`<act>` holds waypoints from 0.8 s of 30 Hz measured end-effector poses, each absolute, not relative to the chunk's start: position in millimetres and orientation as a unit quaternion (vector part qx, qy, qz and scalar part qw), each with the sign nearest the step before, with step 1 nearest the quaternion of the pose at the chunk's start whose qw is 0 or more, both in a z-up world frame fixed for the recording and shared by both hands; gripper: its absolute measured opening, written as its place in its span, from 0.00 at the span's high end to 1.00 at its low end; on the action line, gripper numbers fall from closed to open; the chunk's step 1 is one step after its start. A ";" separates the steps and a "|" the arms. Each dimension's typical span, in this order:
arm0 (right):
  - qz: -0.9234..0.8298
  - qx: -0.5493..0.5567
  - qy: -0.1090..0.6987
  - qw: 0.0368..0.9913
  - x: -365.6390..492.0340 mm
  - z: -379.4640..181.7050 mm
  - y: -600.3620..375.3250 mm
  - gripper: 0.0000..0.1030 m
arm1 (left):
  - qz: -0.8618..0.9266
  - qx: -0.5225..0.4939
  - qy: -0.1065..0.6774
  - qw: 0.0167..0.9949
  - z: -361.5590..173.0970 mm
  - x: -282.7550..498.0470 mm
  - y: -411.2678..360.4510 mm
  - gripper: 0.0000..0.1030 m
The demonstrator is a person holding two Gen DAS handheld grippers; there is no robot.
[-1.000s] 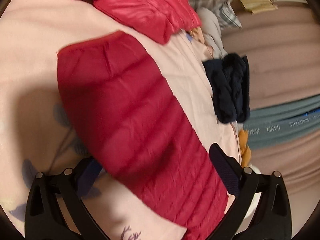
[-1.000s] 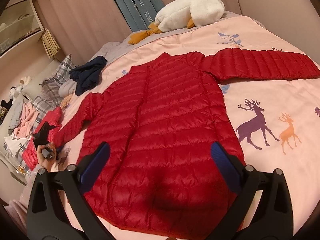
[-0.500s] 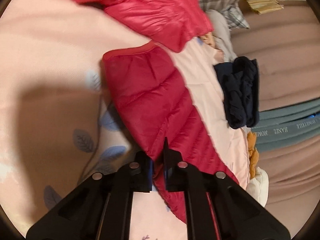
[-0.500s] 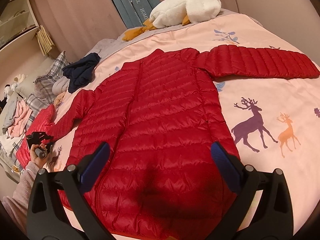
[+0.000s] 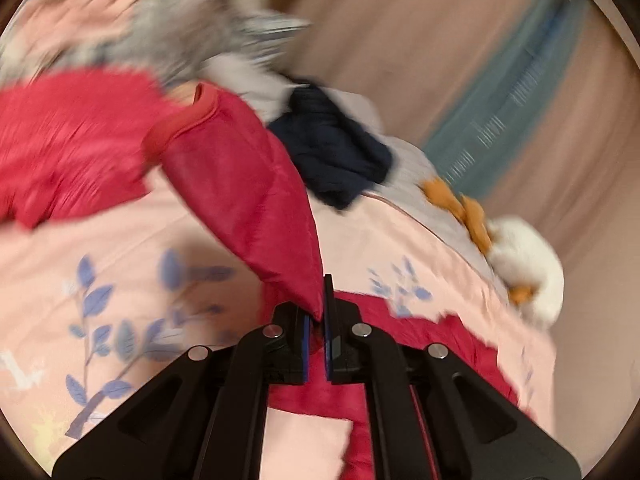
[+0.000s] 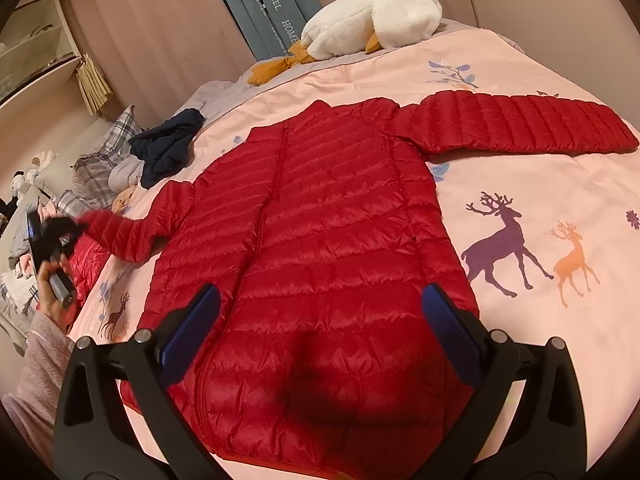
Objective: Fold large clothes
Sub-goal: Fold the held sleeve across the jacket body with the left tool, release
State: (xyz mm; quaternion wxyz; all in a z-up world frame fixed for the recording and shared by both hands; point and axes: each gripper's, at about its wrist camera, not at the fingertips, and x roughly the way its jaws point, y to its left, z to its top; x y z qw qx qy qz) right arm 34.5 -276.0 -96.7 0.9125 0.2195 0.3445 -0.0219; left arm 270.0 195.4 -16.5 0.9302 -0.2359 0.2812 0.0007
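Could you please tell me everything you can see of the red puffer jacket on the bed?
The red puffer jacket is quilted in horizontal channels with a slightly shiny shell. It lies flat and zipped on the pink bedspread, collar toward the goose plush. One sleeve lies spread out; the other sleeve is lifted, pinched by the left claw. The right claw hovers open.

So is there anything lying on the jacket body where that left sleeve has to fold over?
Nothing visible. The left gripper is shut on the left sleeve, and the red puffer jacket front lies bare. The navy garment sits apart, beyond the shoulder.
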 end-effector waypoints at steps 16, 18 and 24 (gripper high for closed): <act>-0.015 0.264 0.360 0.895 33.5 -116.6 -307.2 0.02 | -0.177 -0.013 0.385 0.906 -63.0 260.2 -76.2 0.95; -0.005 0.281 0.365 0.888 39.8 -121.4 -312.7 0.02 | -0.179 0.000 0.408 0.895 -80.9 263.0 -92.1 0.95; 0.029 0.333 0.370 0.867 63.2 -129.0 -331.5 0.02 | -0.191 0.014 0.443 0.876 -105.0 264.7 -106.6 0.82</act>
